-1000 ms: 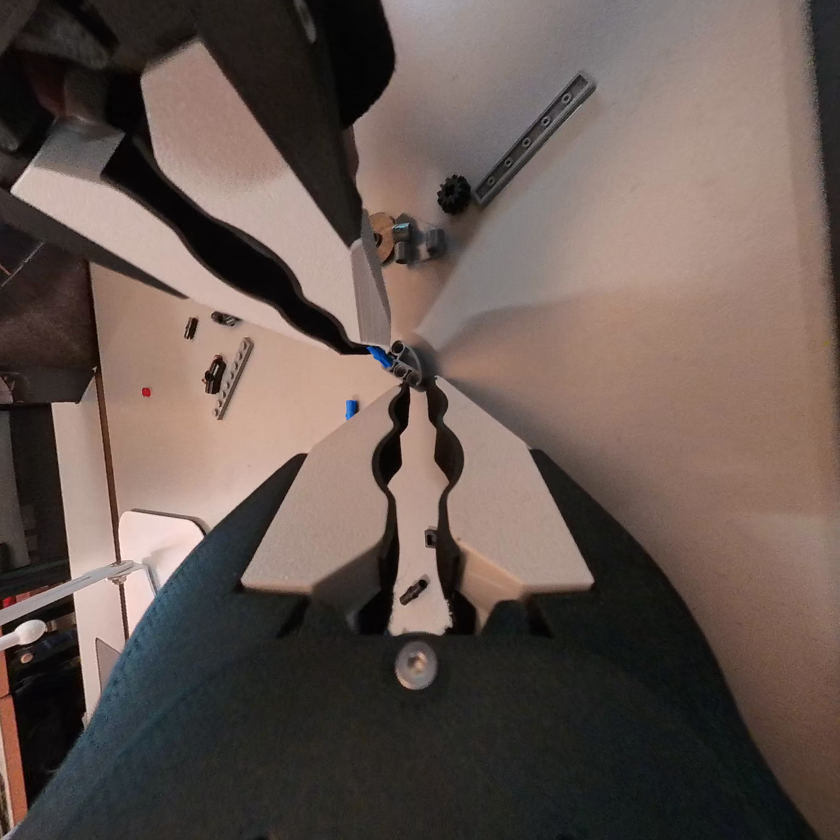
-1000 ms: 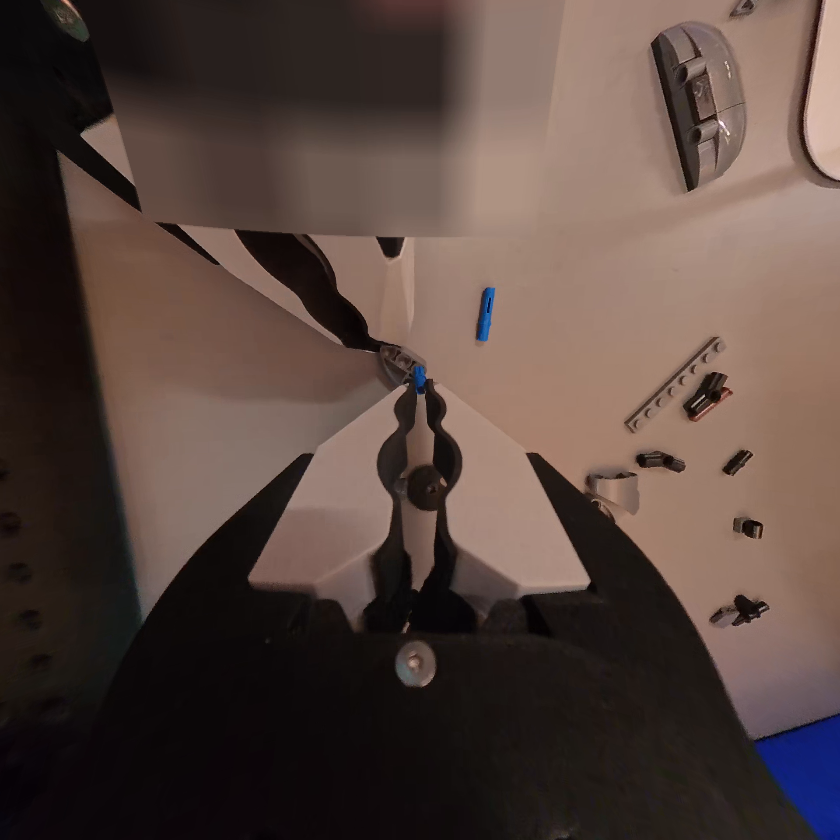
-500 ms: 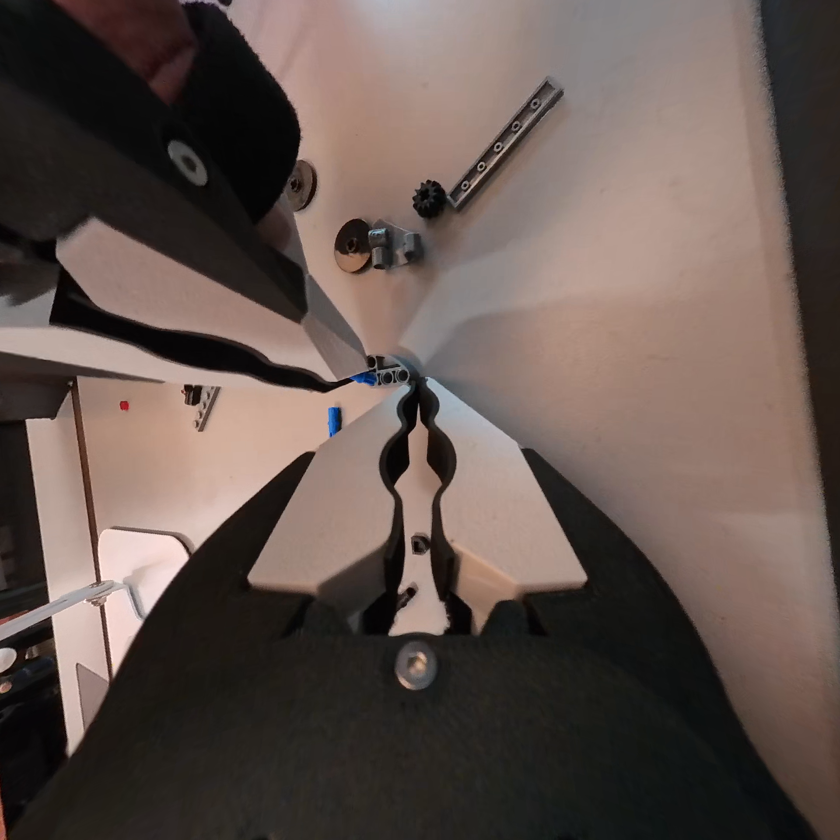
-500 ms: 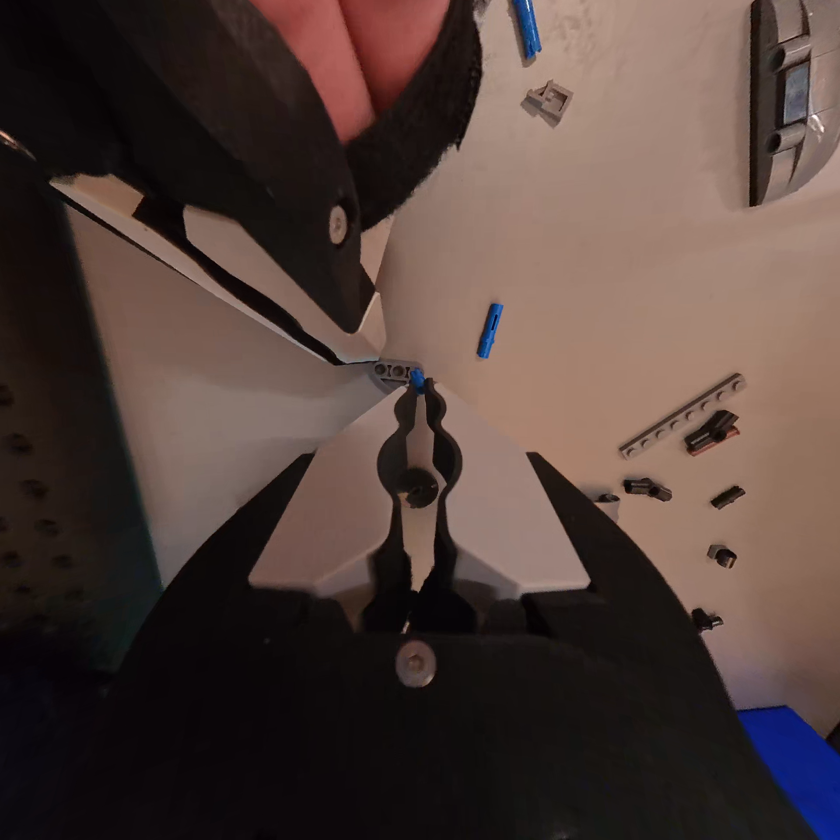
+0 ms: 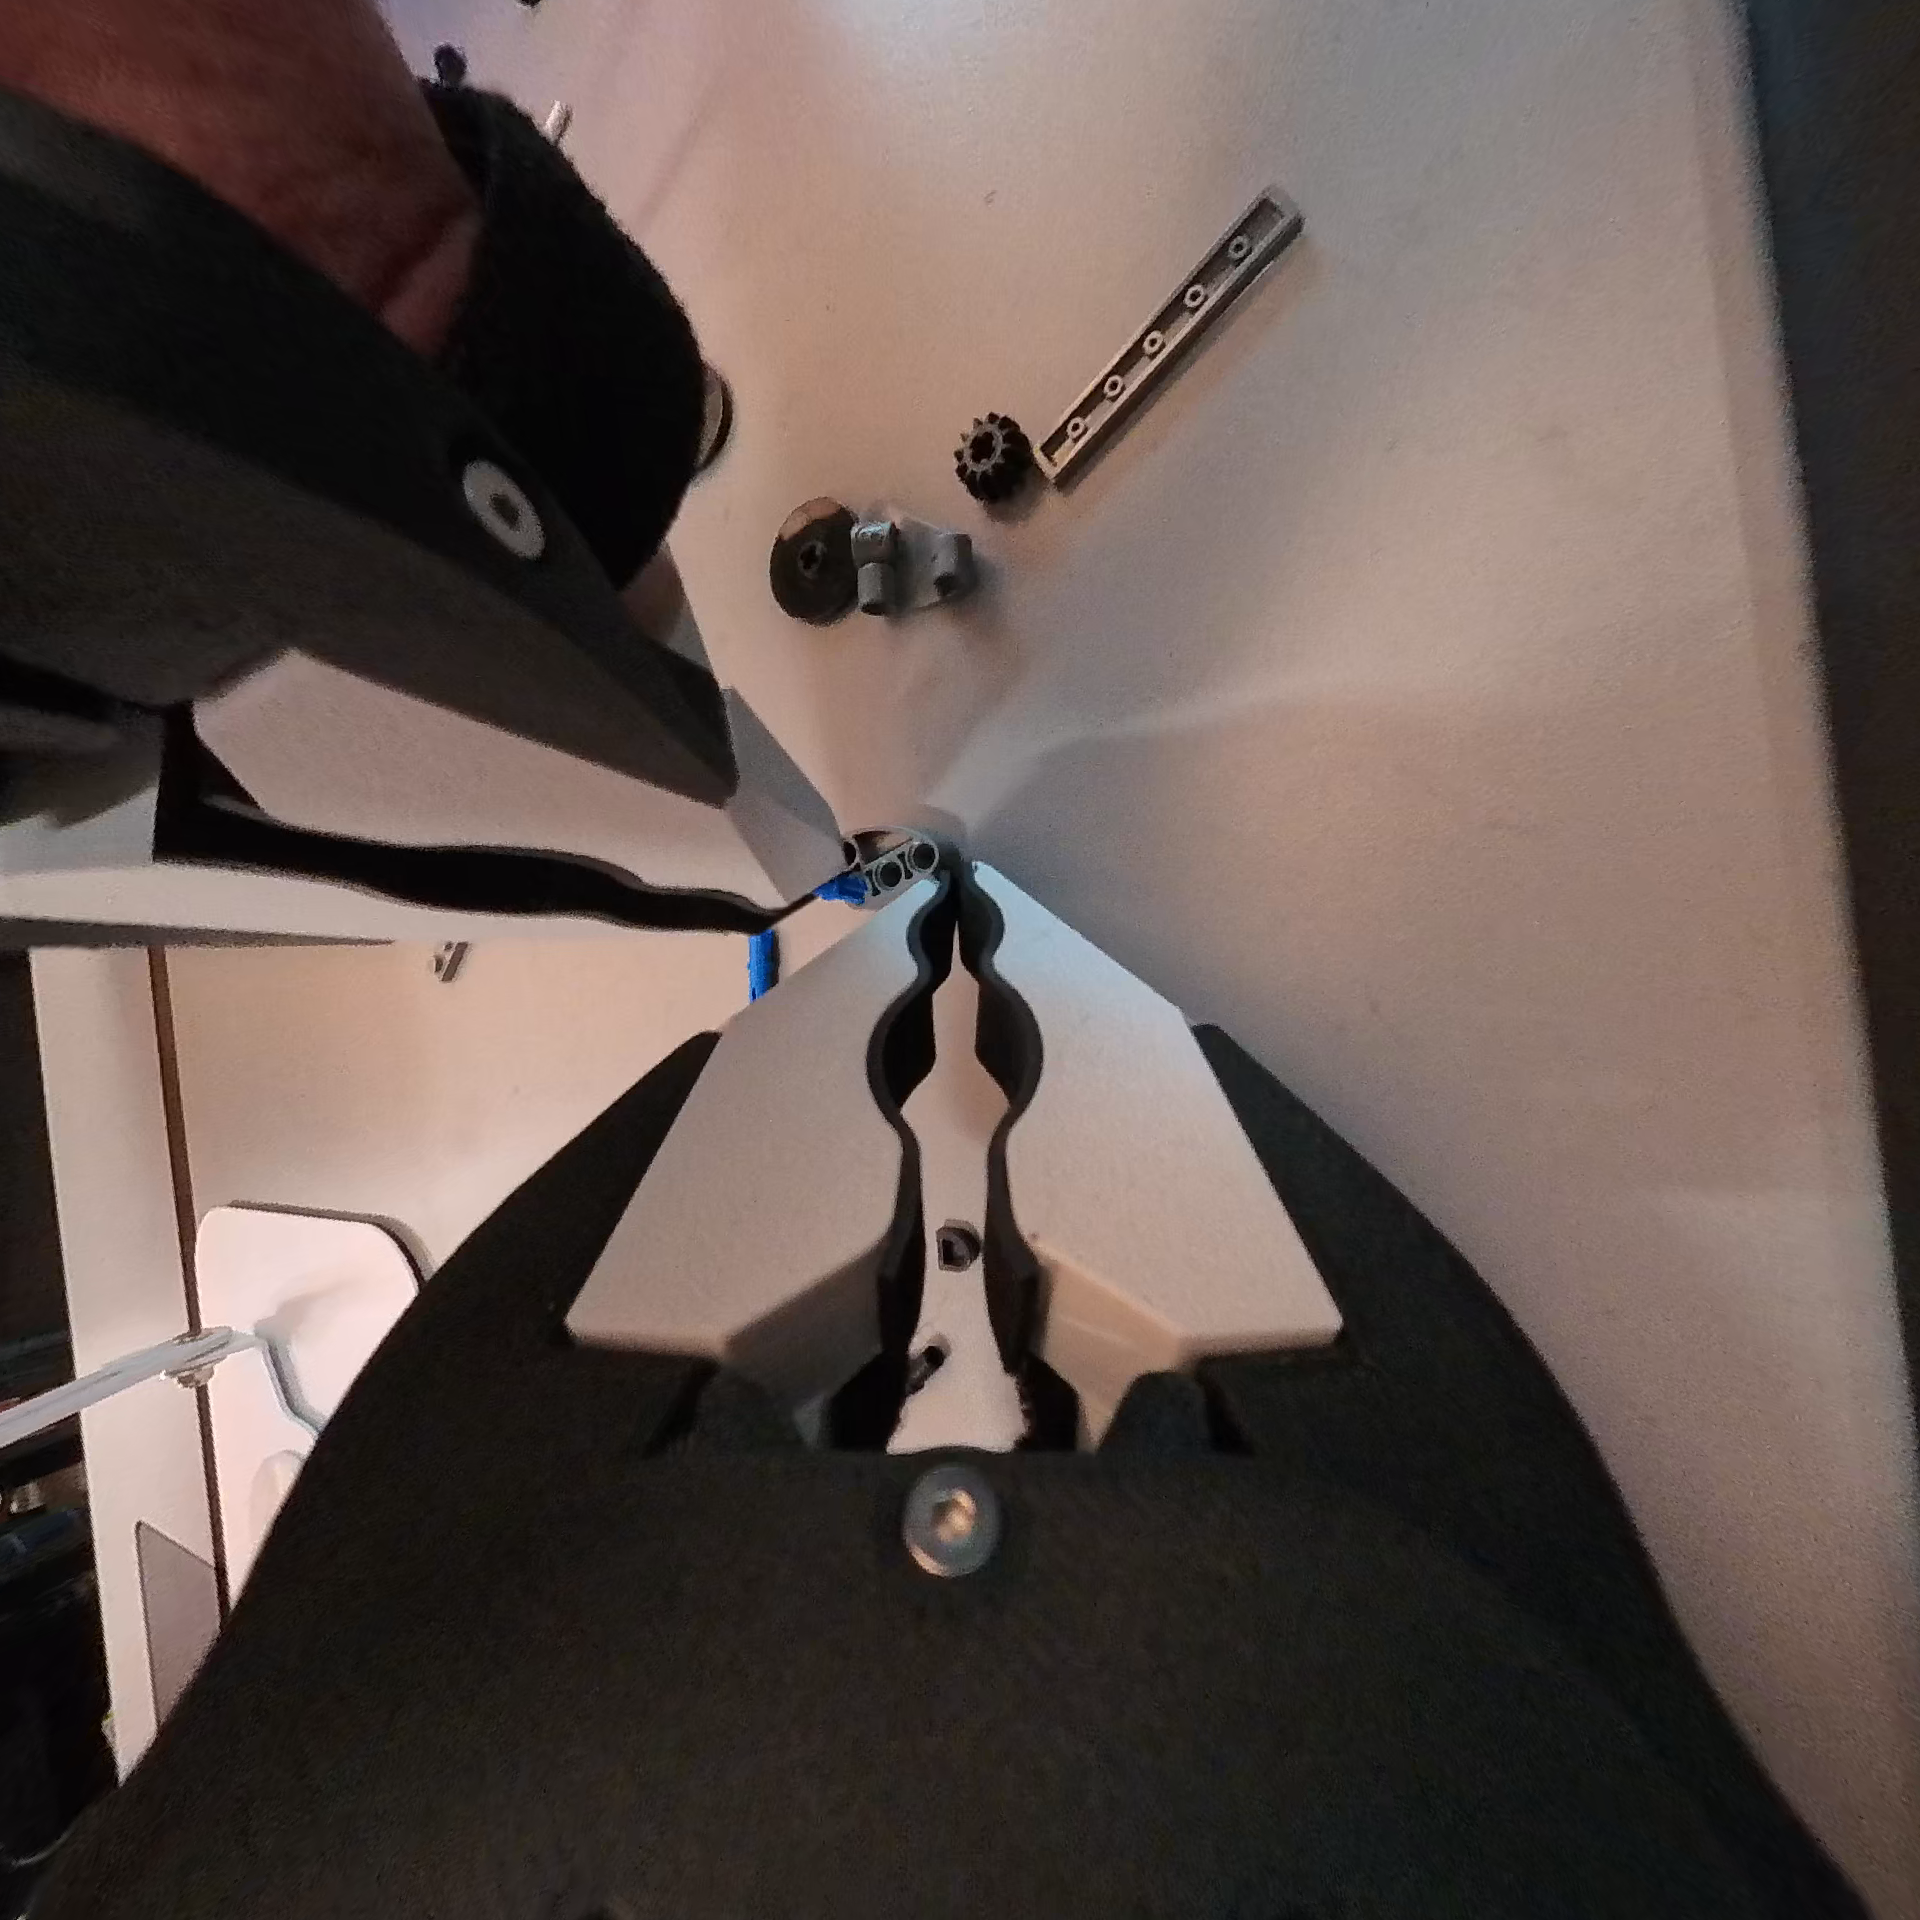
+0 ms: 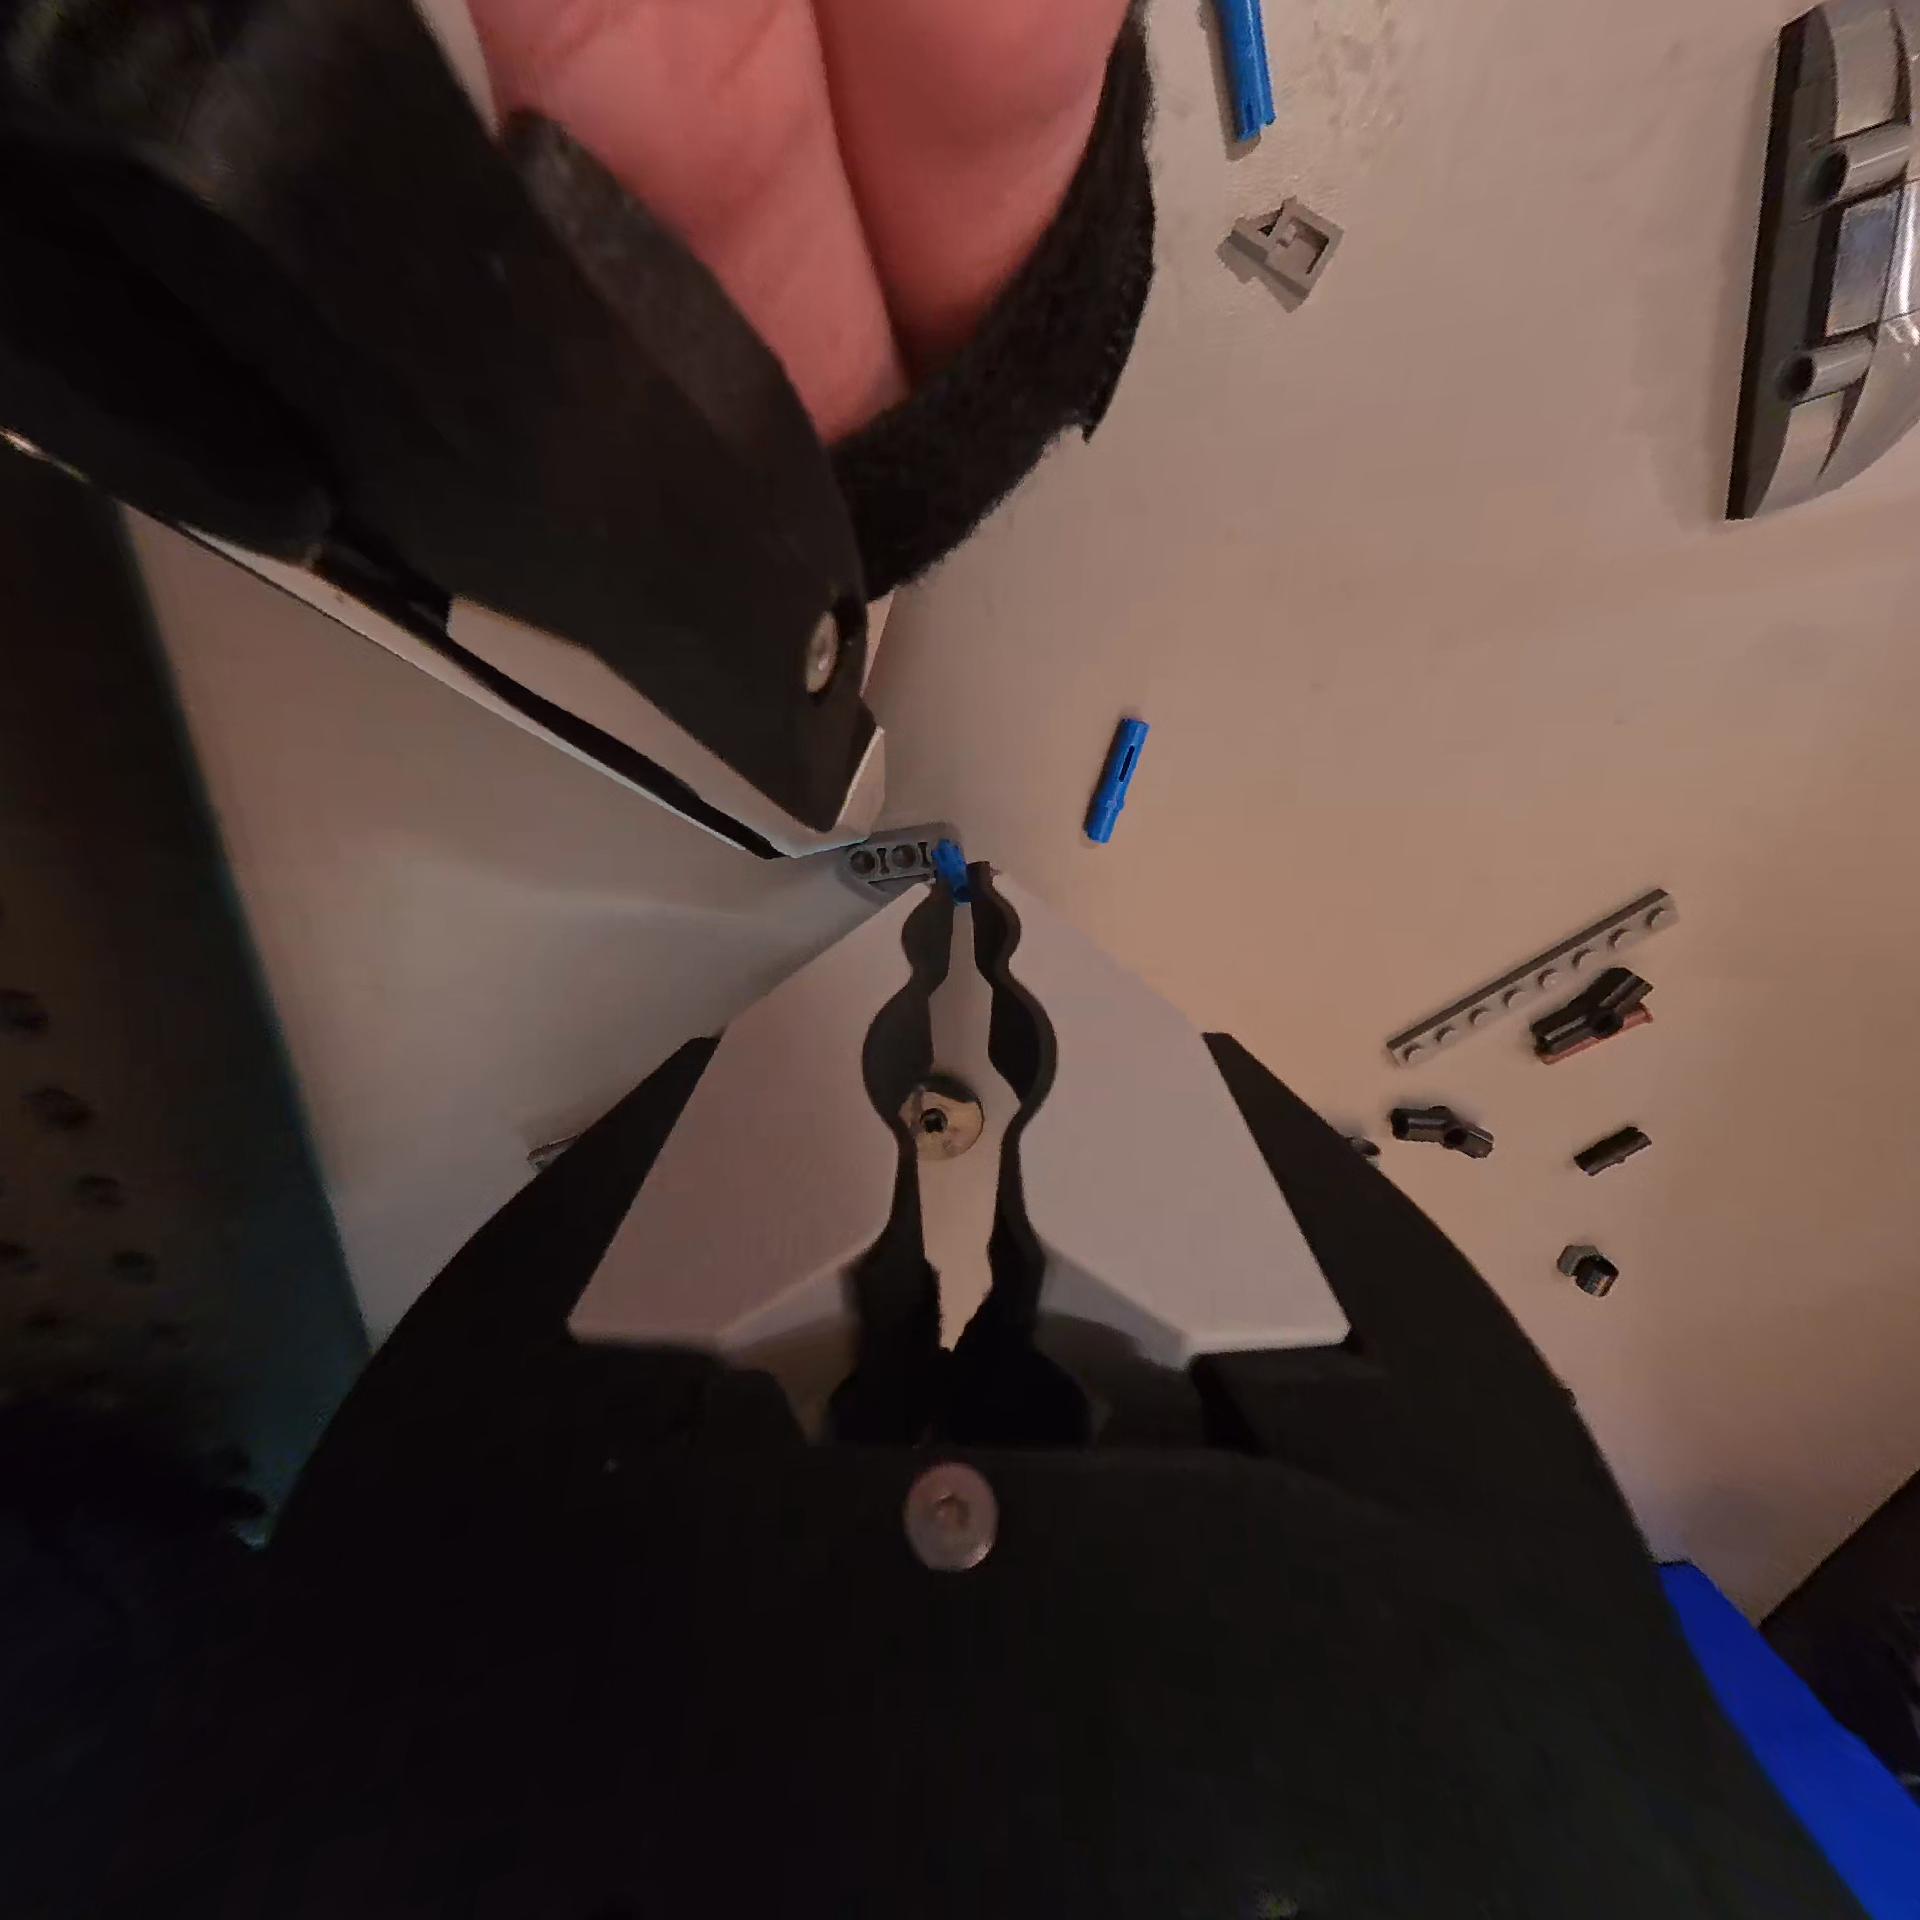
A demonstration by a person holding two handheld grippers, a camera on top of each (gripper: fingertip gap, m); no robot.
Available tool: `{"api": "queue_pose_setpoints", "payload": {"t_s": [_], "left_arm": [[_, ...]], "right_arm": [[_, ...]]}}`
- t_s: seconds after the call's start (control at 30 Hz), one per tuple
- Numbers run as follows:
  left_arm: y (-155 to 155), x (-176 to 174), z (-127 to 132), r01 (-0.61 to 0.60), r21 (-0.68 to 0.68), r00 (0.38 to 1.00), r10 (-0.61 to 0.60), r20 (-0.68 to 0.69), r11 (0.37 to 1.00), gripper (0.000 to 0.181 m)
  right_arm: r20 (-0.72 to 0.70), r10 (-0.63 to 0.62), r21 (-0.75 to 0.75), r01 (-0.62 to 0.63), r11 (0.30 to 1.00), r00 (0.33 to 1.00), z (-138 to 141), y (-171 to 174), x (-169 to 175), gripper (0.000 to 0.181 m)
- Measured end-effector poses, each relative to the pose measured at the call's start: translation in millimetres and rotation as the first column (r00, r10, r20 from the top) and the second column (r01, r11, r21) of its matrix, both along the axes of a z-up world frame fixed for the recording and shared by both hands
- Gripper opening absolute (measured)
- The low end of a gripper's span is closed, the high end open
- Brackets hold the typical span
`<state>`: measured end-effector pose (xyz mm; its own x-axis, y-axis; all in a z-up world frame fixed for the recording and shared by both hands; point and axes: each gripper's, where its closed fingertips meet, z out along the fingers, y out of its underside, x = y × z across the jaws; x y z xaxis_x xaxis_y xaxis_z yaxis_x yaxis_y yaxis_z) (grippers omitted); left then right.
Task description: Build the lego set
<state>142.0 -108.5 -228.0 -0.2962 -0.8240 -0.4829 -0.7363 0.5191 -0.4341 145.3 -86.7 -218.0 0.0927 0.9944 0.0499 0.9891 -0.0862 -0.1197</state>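
Observation:
My left gripper [image 5: 951, 878] is shut on one end of a small grey beam with holes [image 5: 902, 860], held above the white table. My right gripper [image 6: 961, 896] is shut on a short blue pin [image 6: 952, 868]; the pin's tip sits at the end hole of the grey beam [image 6: 891, 854]. In the left wrist view the right gripper comes in from the left with the blue pin [image 5: 840, 888] at its tips. In the right wrist view the left gripper comes in from the upper left, with a person's hand above it.
In the left wrist view lie a grey plate [image 5: 1174, 338], a black gear [image 5: 989, 457] and a grey piece with a dark disc [image 5: 873, 556]. In the right wrist view lie loose blue pins [image 6: 1114, 779], a long grey plate [image 6: 1532, 977], several small black connectors [image 6: 1439, 1129] and a grey curved part [image 6: 1839, 249]. My left and right fingertips are right by each other.
Both grippers turned and closed in, so the grey beam now lies level and the blue pin meets its end hole. The table parts shifted in both views.

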Motion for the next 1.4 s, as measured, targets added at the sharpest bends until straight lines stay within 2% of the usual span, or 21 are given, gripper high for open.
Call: {"api": "queue_pose_setpoints", "payload": {"t_s": [0.6, 1.1, 1.4], "left_arm": [[0.2, 0.6, -0.1, 0.0, -0.001, 1.0, 0.0, 0.004, 1.0, 0.0], [0.1, 0.2, -0.2, -0.002, -0.005, 1.0, 0.002, 0.012, 1.0, 0.0], [-0.3, -3.4, -0.3, -0.017, -0.047, 0.999, 0.018, 0.03, 0.999, 0.0]], "right_arm": [[0.168, 0.03, 0.029, -0.035, 0.999, 0.985, -1.0, 1.8, -4.4, 0.001], [0.179, 0.018, 0.015, -0.021, 1.0, 0.984, -2.0, 1.2, -6.8, 0.0], [0.099, 0.007, -0.037, -0.003, 0.999, 0.995, -2.5, -0.9, -9.2, 0.001]]}}
